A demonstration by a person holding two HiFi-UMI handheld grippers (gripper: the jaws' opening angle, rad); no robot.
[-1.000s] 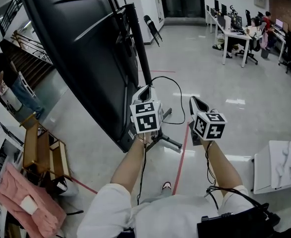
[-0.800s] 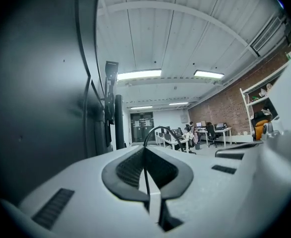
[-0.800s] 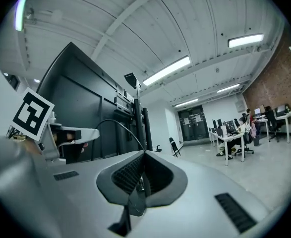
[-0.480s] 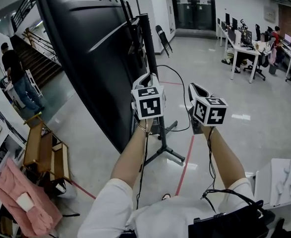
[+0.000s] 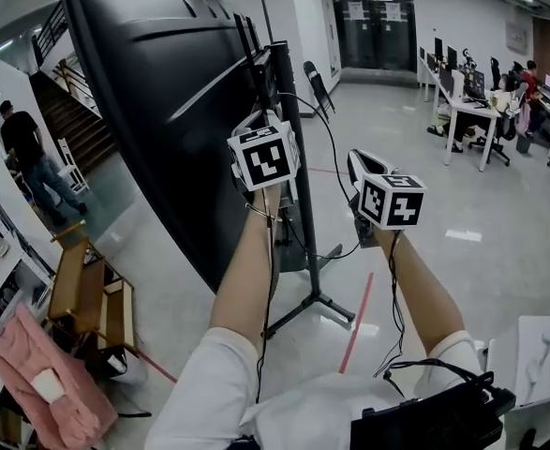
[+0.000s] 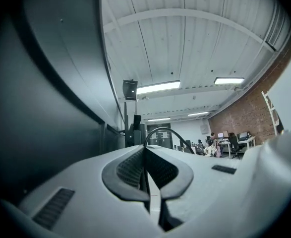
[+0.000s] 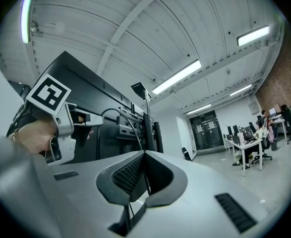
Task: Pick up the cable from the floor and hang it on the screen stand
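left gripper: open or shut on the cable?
The left gripper is shut on the cable: in its own view the pads meet and the thin black cable arches out from between them.

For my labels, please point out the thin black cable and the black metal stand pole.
thin black cable (image 6: 160,128): left gripper view, top of its arc.
black metal stand pole (image 5: 309,261): head view, lower shaft.

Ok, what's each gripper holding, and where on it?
Both pinch the black cable along its run: the left gripper beside the screen stand, the right gripper further along, slack arcing between them.
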